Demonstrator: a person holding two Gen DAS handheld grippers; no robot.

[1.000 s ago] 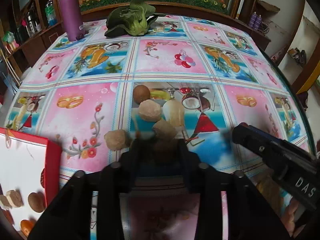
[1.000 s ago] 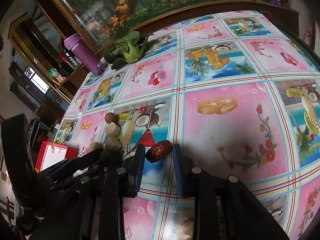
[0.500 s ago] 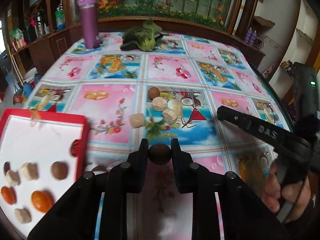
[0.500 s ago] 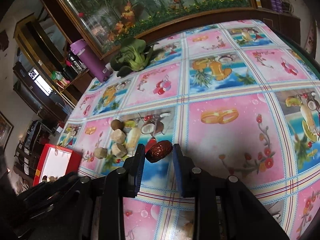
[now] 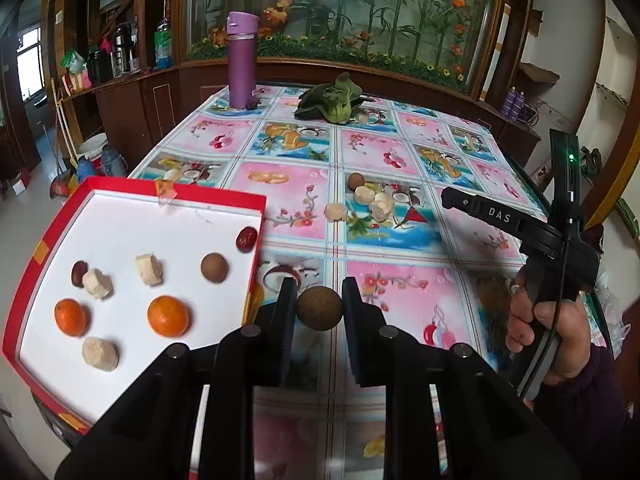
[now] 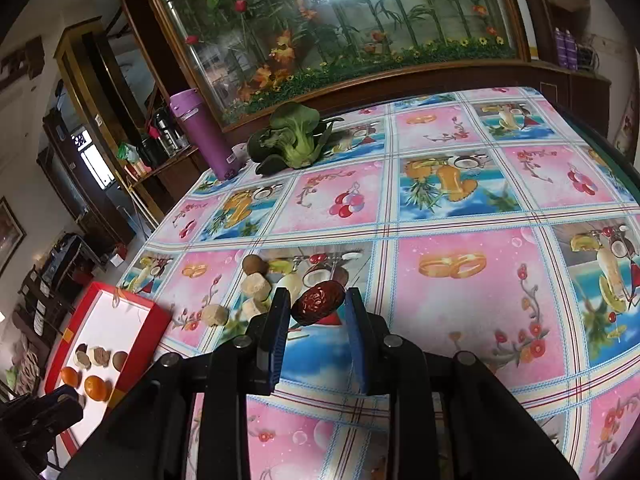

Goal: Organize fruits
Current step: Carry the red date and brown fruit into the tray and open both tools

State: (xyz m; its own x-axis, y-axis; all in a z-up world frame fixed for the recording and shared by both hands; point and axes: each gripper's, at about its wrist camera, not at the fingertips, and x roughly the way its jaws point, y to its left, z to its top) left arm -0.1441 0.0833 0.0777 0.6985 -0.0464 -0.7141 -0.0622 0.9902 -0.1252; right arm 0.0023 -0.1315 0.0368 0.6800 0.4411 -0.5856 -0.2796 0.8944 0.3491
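A: What have I got in the left gripper (image 5: 319, 307)?

B: A round brown fruit (image 5: 319, 308), pinched between both fingers, held above the tablecloth (image 5: 400, 292) just right of the red tray (image 5: 176, 191).

A: And my right gripper (image 6: 316, 307)?

B: Clamped on a wrinkled red date (image 6: 317, 303), up over the cloth. I see your hand (image 5: 548, 330) on its handle.

A: What sits in the tray?

B: 2 oranges (image 5: 168, 316), pale chunks, 1 brown ball, 2 dates. 5 loose pieces (image 5: 370, 199) lie mid-table, near each other.
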